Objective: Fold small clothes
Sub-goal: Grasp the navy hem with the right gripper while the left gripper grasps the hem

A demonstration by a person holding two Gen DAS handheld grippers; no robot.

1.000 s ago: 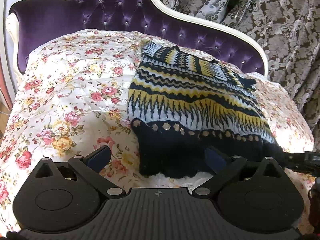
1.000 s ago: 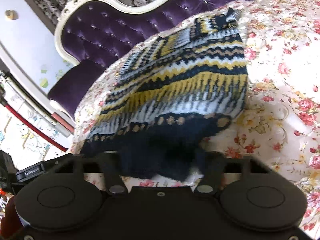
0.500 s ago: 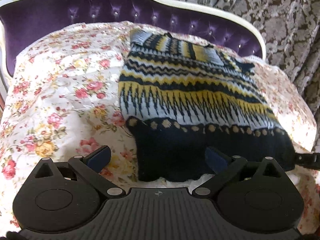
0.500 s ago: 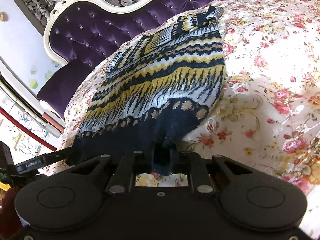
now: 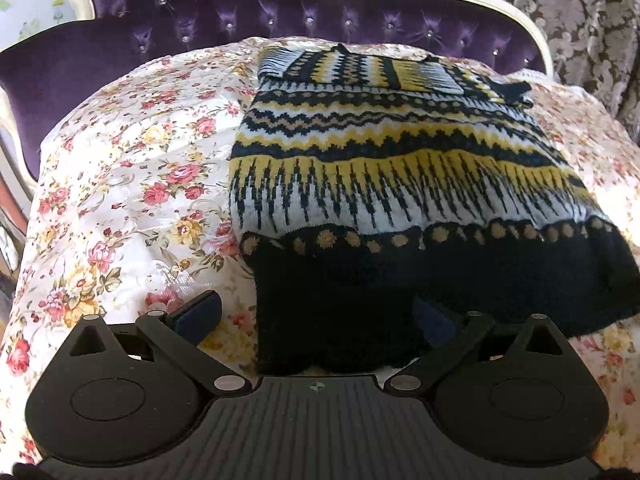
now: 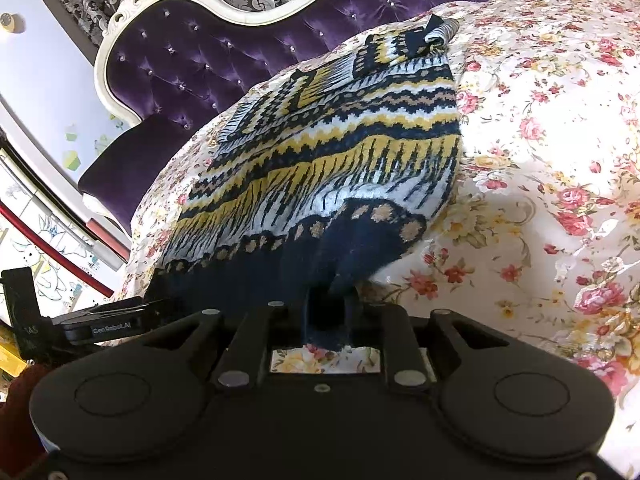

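Right claw (image 6: 326,312) pinches my patterned sweater's (image 6: 340,160) dark hem at the bed's (image 6: 540,140) near edge; left claw (image 5: 316,320), wide open, straddles it ungripped. One-sided lifting risks skewing the fold.

furniture: purple tufted headboard (image 5: 248,12) with cream carved frame, top of frame | bedding: floral bedspread (image 5: 120,184) across the middle | backdrop: patterned curtain (image 5: 592,8) upper right | light: bright sun patches on bedspread

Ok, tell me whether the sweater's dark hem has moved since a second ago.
Yes. The sweater's dark hem, flat before, now bunches toward the right gripper, pinched off the floral cover.
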